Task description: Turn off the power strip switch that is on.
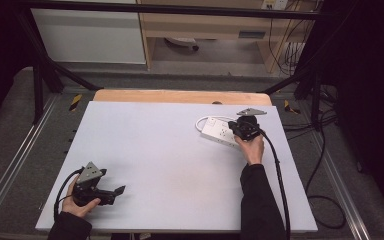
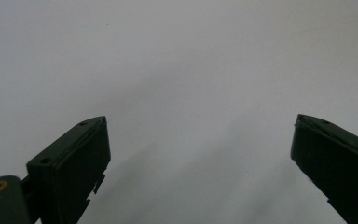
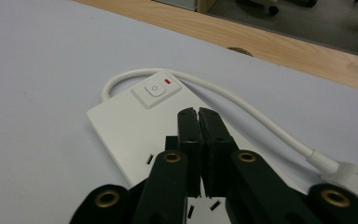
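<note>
Grey-white tabletop [image 1: 170,165] under a dark frame: the right gripper [image 3: 198,112], jaws pressed together with nothing between them, hovers just above a white power strip [image 3: 121,126] lying at the table's far right, its tips a little short of the switch [image 3: 155,89], beside which a red light [image 3: 168,81] shows. The strip's cord [image 3: 242,105] loops behind it. At the near left corner, the left gripper [image 1: 114,192] rests with jaws spread wide and empty. To work the switch cleanly, the closed tips should likely come straight down on its centre, clear of the cord.
</note>
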A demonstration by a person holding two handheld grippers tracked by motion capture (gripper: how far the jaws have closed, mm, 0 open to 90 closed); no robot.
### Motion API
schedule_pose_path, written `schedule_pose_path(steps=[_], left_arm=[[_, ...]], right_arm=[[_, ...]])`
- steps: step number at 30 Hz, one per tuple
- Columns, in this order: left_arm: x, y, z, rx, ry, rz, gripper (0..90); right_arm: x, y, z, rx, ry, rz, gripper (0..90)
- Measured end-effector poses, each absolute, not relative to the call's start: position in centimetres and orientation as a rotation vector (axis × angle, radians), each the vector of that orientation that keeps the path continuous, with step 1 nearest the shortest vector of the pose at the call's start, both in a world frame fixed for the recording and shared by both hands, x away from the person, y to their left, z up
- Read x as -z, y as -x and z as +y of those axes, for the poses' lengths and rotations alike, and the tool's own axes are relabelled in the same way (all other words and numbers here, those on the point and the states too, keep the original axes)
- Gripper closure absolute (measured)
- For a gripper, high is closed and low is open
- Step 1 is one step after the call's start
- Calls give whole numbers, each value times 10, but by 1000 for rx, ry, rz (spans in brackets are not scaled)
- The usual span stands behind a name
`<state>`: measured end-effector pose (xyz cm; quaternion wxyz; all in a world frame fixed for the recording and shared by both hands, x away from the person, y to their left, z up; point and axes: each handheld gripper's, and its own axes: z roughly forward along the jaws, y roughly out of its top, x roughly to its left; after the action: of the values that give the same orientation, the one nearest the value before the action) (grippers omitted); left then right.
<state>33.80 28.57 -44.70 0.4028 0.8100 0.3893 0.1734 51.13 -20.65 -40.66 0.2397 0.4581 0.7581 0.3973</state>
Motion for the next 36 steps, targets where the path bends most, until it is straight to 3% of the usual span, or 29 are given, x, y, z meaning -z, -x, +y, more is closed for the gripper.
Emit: schedule_pose_path(steps=[6,15,24,31,36], left_arm=[[447,-338,286,-441,-2048,984,43],[447,-338,286,-443,-2052,983,44],[447,-338,286,-441,-2052,979,43],[447,-338,285,-441,-2056,977,43],[448,-338,285,-440,-2059,976,42]], right_arm=[[395,-499,-203,-1135,-1227,2124,717],[381,-481,-192,-1135,-1184,2187,379],[377,-460,-189,-1149,-1175,2202,150],[383,-444,-196,-1093,-1168,2243,43],[386,-430,-203,-1106,-1163,2252,18]])
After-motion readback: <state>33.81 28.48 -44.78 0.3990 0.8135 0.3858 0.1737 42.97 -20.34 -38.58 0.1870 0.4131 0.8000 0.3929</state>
